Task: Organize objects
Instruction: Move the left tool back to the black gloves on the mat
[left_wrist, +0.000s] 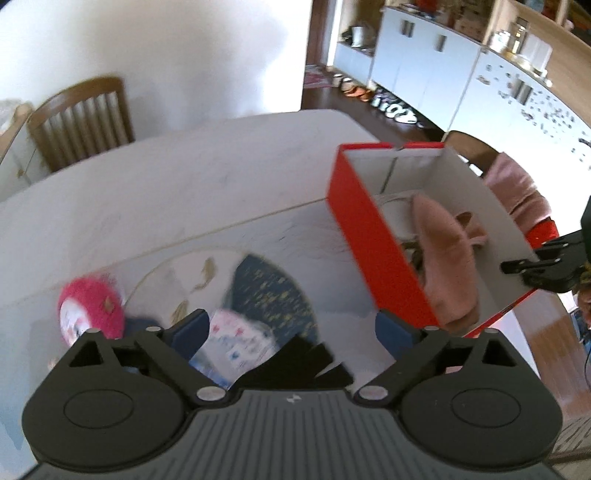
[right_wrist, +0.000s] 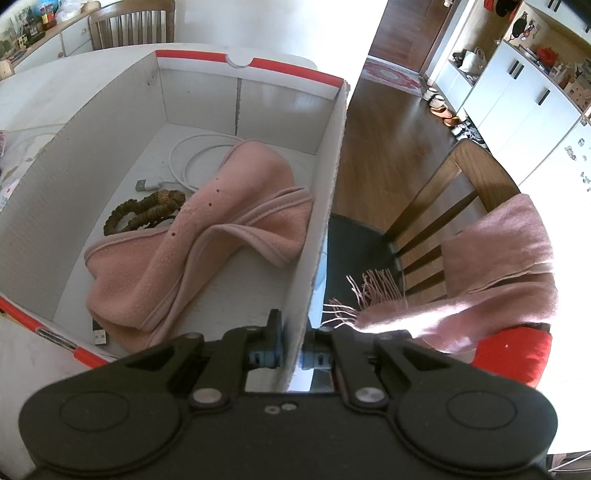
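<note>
Right hand-held gripper (right_wrist: 289, 356) pinches the box (right_wrist: 317, 221) wall; left hand-held gripper (left_wrist: 291, 332) hangs spread wide over the table (left_wrist: 184, 177).

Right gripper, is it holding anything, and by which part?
Yes. The right gripper is shut on the box, pinching the top edge of its white side wall. The left gripper is open and holds nothing.

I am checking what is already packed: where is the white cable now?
In the right wrist view, the white cable lies coiled on the floor of the red box, toward its far end, beside the pink cloth and the brown beads.
</note>
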